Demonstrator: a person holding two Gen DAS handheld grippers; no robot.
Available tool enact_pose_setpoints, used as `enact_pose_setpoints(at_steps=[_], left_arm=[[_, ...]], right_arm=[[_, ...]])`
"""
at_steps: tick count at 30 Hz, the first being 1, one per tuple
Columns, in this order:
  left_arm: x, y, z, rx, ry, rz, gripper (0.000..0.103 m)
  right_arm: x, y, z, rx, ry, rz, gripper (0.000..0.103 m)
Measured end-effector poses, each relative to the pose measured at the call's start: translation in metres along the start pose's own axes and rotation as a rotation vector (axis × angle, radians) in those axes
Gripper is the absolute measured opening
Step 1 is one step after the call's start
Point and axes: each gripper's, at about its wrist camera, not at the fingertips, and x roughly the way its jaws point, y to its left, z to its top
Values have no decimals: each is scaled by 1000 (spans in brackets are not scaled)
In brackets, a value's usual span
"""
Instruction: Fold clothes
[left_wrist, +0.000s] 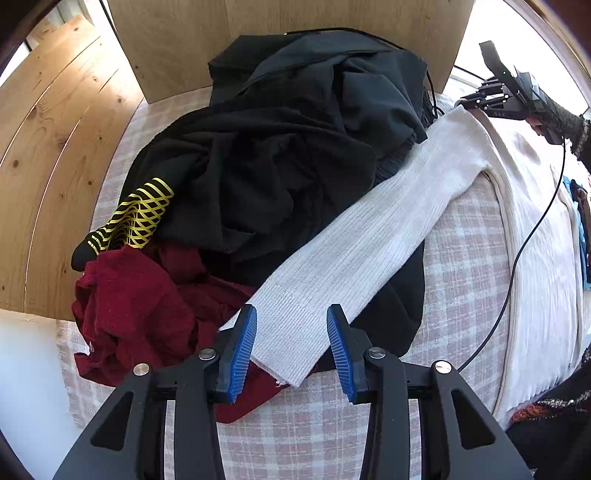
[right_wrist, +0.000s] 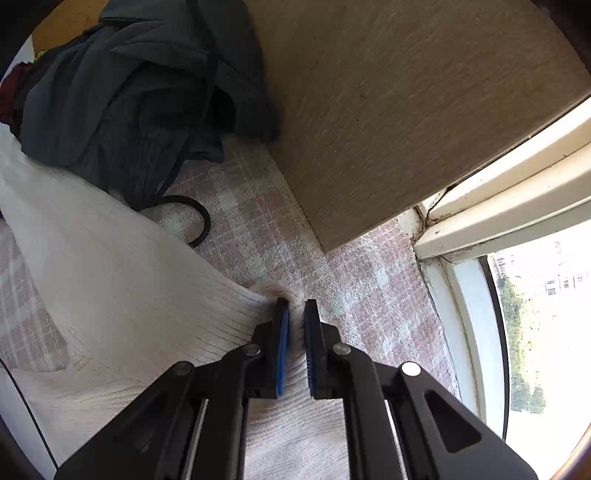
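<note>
Right wrist: checked bedcover (right_wrist: 258, 229) (window (right_wrist: 535, 332) beside).

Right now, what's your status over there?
Left gripper open over white ribbed sweater cuff. Right gripper shut on sweater shoulder. Sleeve draped across black clothes pile.

Home bedroom: checked bedspread (left_wrist: 461, 258), wooden headboard (left_wrist: 280, 40), window (right_wrist: 535, 332), heaped clothes (left_wrist: 280, 166).

Each gripper (left_wrist: 291, 349) (right_wrist: 296, 343) is built of black arms, silver screws and ribbed blue pads (left_wrist: 242, 350); a dark tweed sleeve (left_wrist: 569, 122) is worn.
</note>
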Motion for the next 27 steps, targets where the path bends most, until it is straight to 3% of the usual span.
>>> enact_pose_setpoints(at_steps=[5,7,9,11,12,13,17,21,23,25,26,27], left_arm=[[25,6,11,97,91,42,43],[37,4,13,134,127,30,52],[52,4,12,147,181,29,52],[58,4,10,138,201,-11,37],[57,5,10,128,196,-30,12],[53,6,10,118,182,-25,7],[20,17,10,24,85,-51,5],[-42,41,8,-124,-100,-142,5],[-47,44,4,-111,-100,-93,10],[-33,48,6,-100,-30,42,22],[-27,51,5,-100,0,93,23],[-25,57,1,-112,13,98,24]], right_arm=[[3,4,6,-17,7,-4,8],[4,4,9,-19,5,-7,9],[4,3,11,-20,5,-10,9],[4,3,13,-30,2,-17,9],[3,3,13,-36,0,-23,9],[3,3,14,-41,-2,-29,9],[-2,-5,17,4,-26,-31,8],[-9,-19,15,90,-66,-17,8],[-4,-22,15,113,-55,-17,8],[3,-17,16,99,-26,-58,9],[3,-15,18,96,-28,-73,10],[0,-14,19,101,-34,-81,12]])
